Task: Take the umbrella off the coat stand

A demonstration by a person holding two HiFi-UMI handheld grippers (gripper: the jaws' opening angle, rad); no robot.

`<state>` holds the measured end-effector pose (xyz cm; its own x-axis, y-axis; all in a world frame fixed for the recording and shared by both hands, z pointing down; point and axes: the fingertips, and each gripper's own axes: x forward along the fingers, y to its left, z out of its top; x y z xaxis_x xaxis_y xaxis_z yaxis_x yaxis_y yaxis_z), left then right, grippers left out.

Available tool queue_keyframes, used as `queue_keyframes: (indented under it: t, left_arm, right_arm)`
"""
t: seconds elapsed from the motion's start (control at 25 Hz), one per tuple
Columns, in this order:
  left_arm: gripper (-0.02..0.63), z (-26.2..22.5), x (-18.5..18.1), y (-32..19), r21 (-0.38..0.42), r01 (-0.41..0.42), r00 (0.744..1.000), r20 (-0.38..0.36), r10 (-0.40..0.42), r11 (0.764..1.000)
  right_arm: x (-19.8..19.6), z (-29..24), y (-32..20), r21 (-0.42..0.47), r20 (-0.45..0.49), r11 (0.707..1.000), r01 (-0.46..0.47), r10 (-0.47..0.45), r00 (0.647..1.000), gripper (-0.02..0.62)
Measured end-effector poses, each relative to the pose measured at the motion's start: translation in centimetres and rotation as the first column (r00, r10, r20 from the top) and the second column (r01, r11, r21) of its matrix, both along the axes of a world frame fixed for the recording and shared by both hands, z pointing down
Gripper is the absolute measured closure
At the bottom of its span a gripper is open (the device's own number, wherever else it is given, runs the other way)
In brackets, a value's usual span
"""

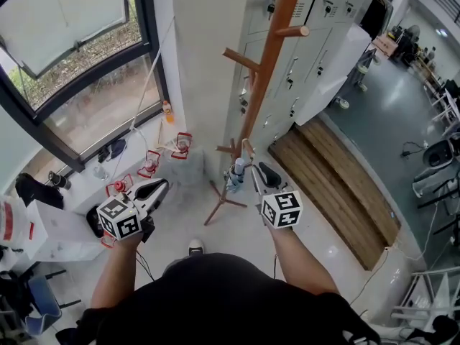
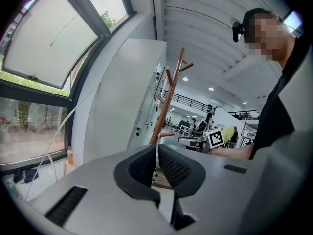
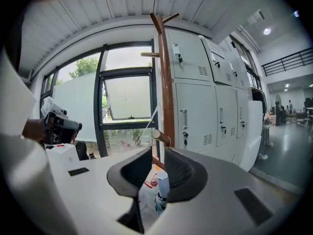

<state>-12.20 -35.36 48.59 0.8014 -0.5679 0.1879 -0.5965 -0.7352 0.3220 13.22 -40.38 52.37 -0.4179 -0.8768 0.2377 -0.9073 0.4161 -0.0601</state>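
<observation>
A brown wooden coat stand (image 1: pixel 262 70) rises in front of the lockers, and its pole also shows in the right gripper view (image 3: pixel 166 97) and the left gripper view (image 2: pixel 164 114). A folded umbrella (image 1: pixel 236 177) with a pale handle hangs from a low peg near the stand's foot. My right gripper (image 1: pixel 260 172) is just right of it, open. Through the gap between its jaws (image 3: pixel 157 168) I see the umbrella (image 3: pixel 162 187) a little ahead, with nothing pressed on it. My left gripper (image 1: pixel 162 187) hangs further left, away from the stand, its pads (image 2: pixel 173 168) shut on nothing.
Grey lockers (image 1: pixel 316 42) stand behind the stand. A window (image 1: pixel 72 70) and a sill with red clamps (image 1: pixel 183 144) and an orange bottle (image 1: pixel 167 111) lie to the left. A wooden platform (image 1: pixel 338 185) runs along the right. White boxes (image 1: pixel 36 228) sit at the far left.
</observation>
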Motion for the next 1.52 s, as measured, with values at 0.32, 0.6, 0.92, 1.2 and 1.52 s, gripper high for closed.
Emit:
queue_keyframes:
  t: [0.32, 0.6, 0.92, 1.2, 1.52]
  left_arm:
    - [0.572, 1.4, -0.9, -1.7, -0.028, 0.017, 1.0, 0.01, -0.017, 0.999]
    - [0.572, 2.7, -1.7, -2.6, -0.058, 0.021, 1.0, 0.017, -0.02, 0.998]
    - [0.572, 3.9, -2.6, -3.9, -0.085, 0.02, 1.0, 0.025, -0.018, 0.996]
    - [0.572, 4.5, -3.3, -4.9, -0.094, 0.027, 0.999, 0.024, -0.025, 0.995]
    - [0.572, 5.2, -3.6, -5.8, -0.108, 0.024, 1.0, 0.021, -0.021, 0.994]
  right_arm:
    - [-0.9, 2.5, -2.7, -0.012, -0.012, 1.0, 0.01, -0.01, 1.0, 0.503]
    - [-1.3, 3.8, -4.9, 0.009, -0.007, 1.0, -0.011, 0.011, 1.0, 0.503]
    - [-1.9, 5.0, -7.2, 0.017, 0.011, 0.999, -0.031, 0.03, 0.999, 0.503]
    - [-2.3, 5.9, -8.7, 0.007, 0.007, 0.999, -0.044, 0.044, 0.999, 0.503]
    - [-2.4, 6.2, -9.8, 0.02, -0.013, 0.998, -0.06, 0.06, 0.998, 0.503]
